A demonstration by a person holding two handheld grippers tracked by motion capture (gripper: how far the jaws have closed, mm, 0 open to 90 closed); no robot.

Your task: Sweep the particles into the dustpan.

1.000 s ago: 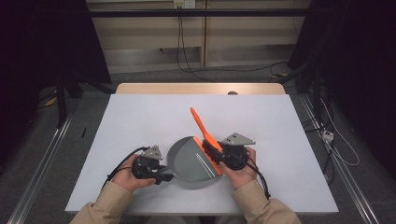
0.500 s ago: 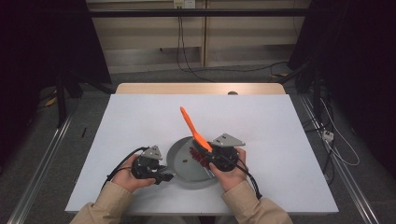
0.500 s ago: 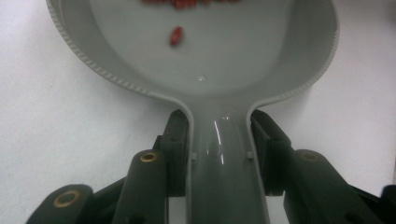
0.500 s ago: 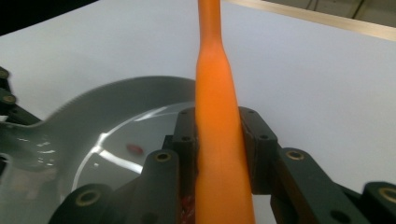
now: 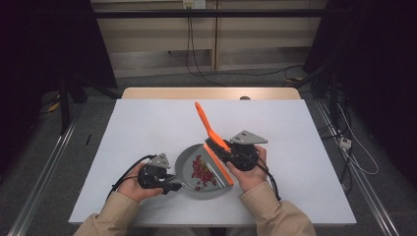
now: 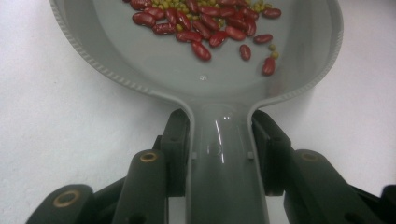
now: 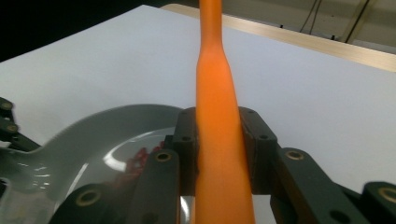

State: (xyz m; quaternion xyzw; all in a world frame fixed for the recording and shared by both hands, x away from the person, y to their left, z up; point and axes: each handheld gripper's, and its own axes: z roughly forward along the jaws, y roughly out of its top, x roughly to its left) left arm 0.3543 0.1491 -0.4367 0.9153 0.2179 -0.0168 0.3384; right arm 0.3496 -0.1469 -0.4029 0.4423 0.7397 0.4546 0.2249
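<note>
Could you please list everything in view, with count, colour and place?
dustpan: one, grey, near edge of the table, handle clamped in the left tool
beans: many, red with small yellowish ones among them, inside the dustpan
brush: one, orange, over the dustpan's right rim, handle pointing away, held by the right tool
table: one, white top, centre
cables: several, dark, on the floor behind the table
left tool: one, black, shut on the dustpan handle
right tool: one, black, shut on the brush
</note>
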